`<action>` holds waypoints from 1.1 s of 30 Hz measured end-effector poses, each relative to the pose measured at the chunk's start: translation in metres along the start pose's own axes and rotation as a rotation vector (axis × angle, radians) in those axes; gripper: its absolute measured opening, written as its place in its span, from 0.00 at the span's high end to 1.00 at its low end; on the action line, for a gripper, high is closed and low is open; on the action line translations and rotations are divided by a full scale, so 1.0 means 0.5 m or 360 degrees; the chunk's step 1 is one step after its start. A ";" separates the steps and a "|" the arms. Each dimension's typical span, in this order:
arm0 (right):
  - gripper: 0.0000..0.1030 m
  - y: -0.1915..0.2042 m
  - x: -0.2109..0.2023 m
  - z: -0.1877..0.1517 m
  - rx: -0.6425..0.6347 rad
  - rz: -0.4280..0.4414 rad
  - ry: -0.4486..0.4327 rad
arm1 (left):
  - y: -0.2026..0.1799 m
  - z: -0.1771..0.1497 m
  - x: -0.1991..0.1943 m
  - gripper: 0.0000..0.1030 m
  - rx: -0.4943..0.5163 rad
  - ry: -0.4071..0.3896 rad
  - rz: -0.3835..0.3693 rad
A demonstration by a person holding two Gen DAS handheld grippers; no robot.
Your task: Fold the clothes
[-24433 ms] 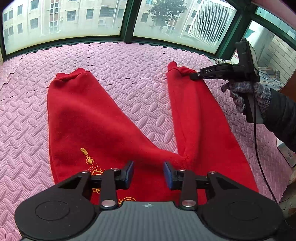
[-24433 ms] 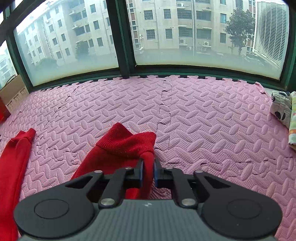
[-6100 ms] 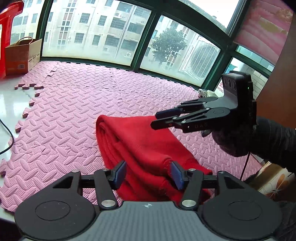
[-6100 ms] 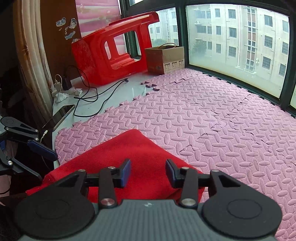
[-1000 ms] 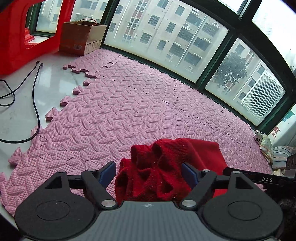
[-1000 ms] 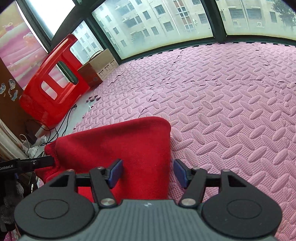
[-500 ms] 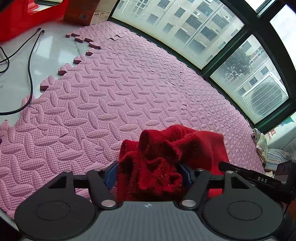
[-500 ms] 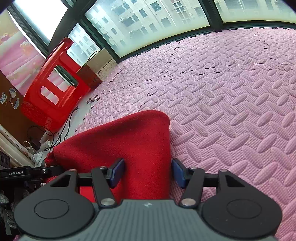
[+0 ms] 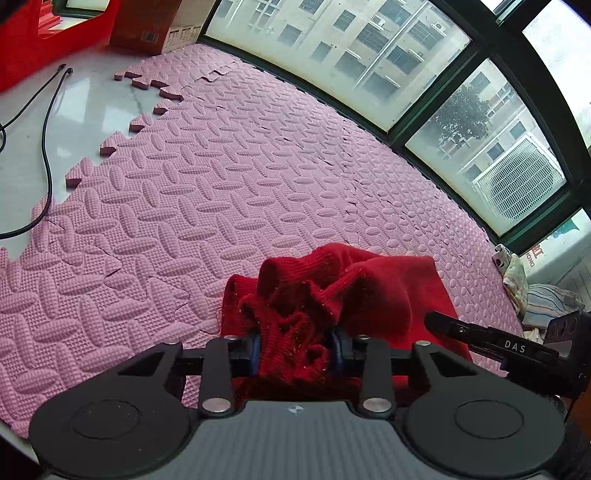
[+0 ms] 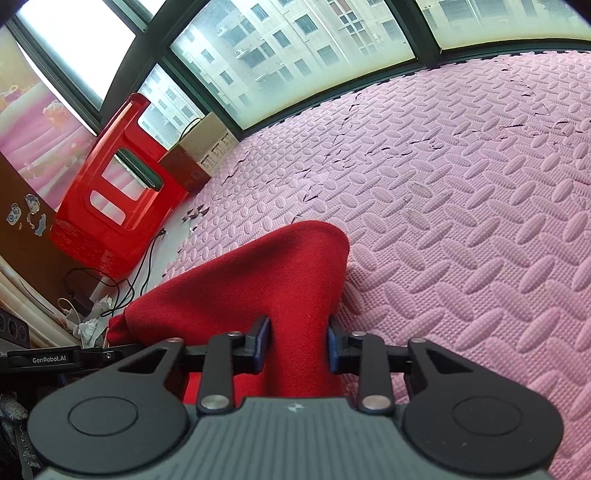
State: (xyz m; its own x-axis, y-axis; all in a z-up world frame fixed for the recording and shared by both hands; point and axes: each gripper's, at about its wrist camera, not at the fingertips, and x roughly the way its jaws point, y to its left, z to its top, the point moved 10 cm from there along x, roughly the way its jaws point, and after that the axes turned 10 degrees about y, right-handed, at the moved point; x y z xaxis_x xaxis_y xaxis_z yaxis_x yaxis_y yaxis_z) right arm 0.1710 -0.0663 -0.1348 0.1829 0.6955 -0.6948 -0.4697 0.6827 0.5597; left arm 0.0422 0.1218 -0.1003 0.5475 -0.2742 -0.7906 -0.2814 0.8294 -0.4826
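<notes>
My left gripper (image 9: 295, 349) clamps the bunched ribbed end of the red garment (image 9: 388, 291); my right gripper (image 10: 298, 345) pinches a smooth fold of it. It rests on the pink mat (image 9: 221, 177). A cardboard box (image 10: 201, 147) stands beside the red stool (image 10: 110, 192).

Red trousers (image 9: 373, 295): matt cloth, ribbed knit at the cuffs, finer weave elsewhere. Floor mat (image 9: 229, 192): pink foam, embossed rough pattern. Stool (image 10: 110, 206): glossy red plastic. Box (image 9: 147, 22): brown cardboard. Bare floor (image 9: 92, 99): smooth, glossy.
</notes>
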 end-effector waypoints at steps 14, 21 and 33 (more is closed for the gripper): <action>0.79 -0.024 -0.184 0.055 0.0060 -0.0128 -0.0383 | -0.184 0.101 -0.006 0.75 0.0311 -0.0096 -0.0121; 0.79 -0.115 -0.293 0.089 0.0145 -0.0293 -0.0537 | -0.333 0.137 0.070 0.75 0.0492 -0.0045 -0.0203; 0.79 -0.324 -0.384 0.085 0.0368 -0.0502 -0.0598 | -0.482 0.109 0.250 0.75 0.0627 0.0178 -0.0211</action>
State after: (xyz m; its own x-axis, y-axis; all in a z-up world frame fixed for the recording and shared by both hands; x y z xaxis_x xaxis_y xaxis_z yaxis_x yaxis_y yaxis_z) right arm 0.2486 -0.3010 -0.0726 0.6003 0.4519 -0.6598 -0.1475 0.8734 0.4640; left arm 0.2212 -0.0858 -0.0626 0.4638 -0.4241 -0.7778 0.1202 0.9000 -0.4190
